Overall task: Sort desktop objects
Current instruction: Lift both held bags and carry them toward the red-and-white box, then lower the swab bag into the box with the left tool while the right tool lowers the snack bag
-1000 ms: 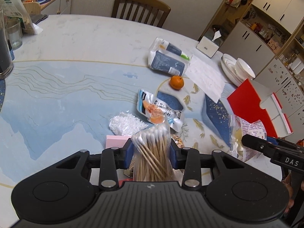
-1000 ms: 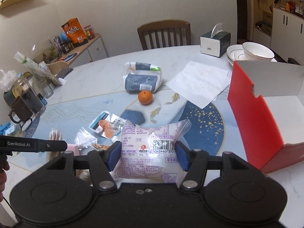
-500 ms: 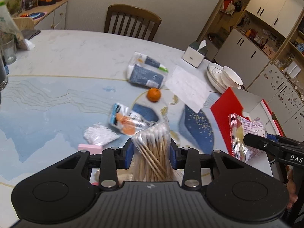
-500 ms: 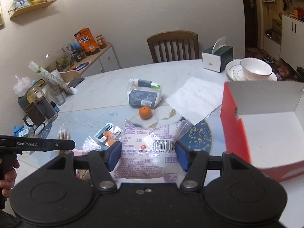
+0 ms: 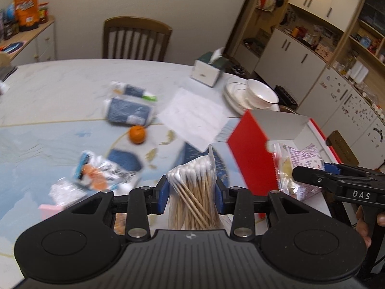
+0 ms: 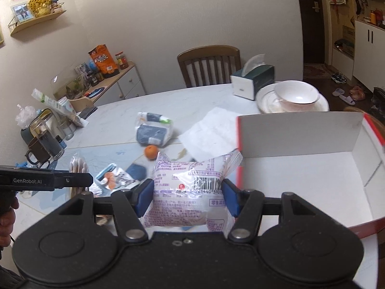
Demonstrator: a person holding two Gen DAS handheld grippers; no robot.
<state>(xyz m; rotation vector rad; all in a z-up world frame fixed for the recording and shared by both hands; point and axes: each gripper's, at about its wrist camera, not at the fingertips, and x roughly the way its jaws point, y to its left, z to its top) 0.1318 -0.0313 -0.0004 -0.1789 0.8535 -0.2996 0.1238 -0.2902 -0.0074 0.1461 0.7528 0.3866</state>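
Left tongs point(image 5: 191, 192) pinch an upright bag of cotton swabs point(image 5: 192, 195) above the counter's point(image 5: 60, 89) near edge. Right tongs point(image 6: 187, 198) pinch a sealed snack packet point(image 6: 190, 192) just beside the red box point(image 6: 312, 175), apparently the sorting destination.

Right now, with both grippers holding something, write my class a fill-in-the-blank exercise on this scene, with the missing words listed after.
1. The left gripper is shut on a bag of cotton ____.
2. The right gripper holds a snack packet beside the open box, whose outer wall is coloured ____.
3. The round fruit on the table is coloured ____.
4. The white bowl sits on a stack of ____.

Missing words: swabs; red; orange; plates
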